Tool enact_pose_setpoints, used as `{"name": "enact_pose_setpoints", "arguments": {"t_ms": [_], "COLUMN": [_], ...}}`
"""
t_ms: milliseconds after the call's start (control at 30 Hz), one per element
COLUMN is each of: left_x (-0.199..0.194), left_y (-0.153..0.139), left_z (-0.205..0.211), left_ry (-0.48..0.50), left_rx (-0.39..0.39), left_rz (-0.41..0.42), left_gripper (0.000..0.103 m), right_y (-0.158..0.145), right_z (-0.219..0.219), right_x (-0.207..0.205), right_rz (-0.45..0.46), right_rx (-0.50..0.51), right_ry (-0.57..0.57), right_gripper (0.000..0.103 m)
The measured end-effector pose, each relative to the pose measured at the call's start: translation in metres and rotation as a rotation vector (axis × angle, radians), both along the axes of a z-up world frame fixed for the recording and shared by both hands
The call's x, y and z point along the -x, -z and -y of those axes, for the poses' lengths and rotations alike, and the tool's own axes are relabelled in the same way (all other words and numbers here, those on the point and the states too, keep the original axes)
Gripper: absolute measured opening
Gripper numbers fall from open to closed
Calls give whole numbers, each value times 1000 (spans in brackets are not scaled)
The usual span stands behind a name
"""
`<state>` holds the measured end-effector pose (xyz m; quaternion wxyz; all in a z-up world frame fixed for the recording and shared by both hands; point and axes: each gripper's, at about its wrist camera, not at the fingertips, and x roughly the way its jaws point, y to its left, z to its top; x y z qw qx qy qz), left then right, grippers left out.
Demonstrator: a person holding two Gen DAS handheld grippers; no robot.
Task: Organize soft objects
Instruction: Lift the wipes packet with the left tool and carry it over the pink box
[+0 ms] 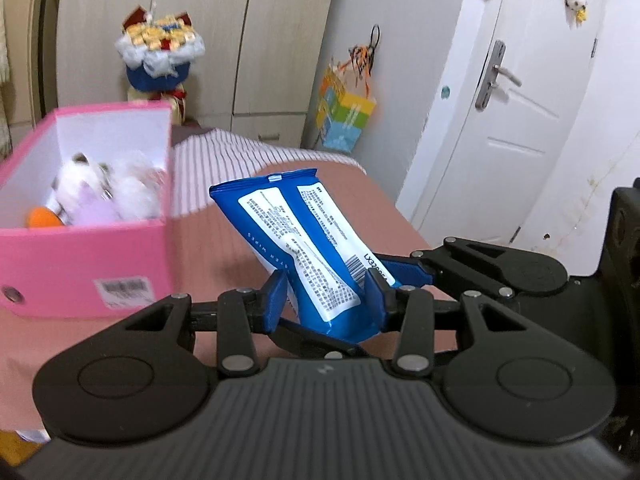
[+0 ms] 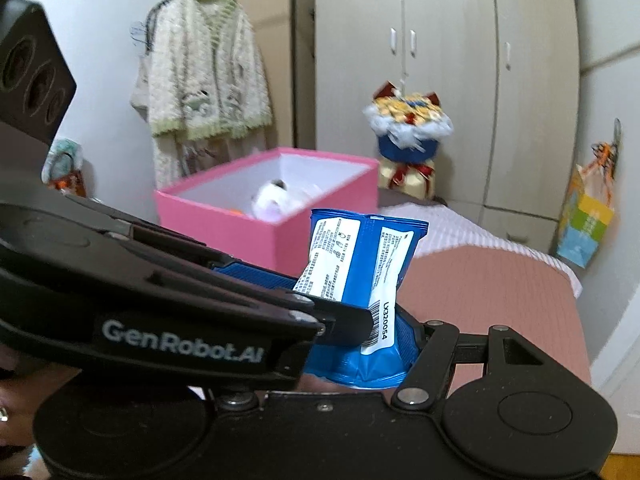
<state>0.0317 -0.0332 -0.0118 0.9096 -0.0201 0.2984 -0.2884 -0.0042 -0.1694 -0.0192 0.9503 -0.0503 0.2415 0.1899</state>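
Above the bed, both hand-held grippers [image 1: 326, 300] [image 2: 384, 328] pinch the wipes packet [image 1: 304, 240].

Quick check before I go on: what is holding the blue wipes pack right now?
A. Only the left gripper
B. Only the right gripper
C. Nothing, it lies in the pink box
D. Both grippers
D: the wipes pack is pinched low down by the left gripper, and the right gripper also clamps it, above the bed.
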Motion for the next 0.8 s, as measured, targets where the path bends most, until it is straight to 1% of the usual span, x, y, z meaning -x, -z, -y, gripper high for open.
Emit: {"name": "enact_pose_setpoints", "arguments": {"t_ms": [133, 267, 400, 500, 600, 700, 800], "left_x": [-6, -16, -34, -55, -76, -95, -119], "left_y": [-19, -35, -45, -52, -56, -59, -61], "left_z": [-21, -41, -64, -85, -104, -114, -123], "left_ry": [-21, -77, -129, -165, -188, -206, -220], "left_rx": [6, 15, 25, 50, 73, 55, 52], "left_rz": [52, 111, 142, 132, 118, 119, 93], "left_gripper": [41, 41, 43, 43, 43, 43, 43], "right_y": [-13, -27, -37, -41, -44, -47, -48], "right_z": [-10, -26, -46, -59, -70, -83, -94], "right_x": [-8, -27, -51, -78, -103, -126, -149], "right_rz": [56, 97, 120, 106, 72, 40, 16], "right_rx": [-61, -91, -121, -160, -204, -230, -222], "right_ry": [-31, -75, -119, -158, -191, -219, -233], "right_gripper": [70, 70, 71, 71, 73, 74, 75]}}
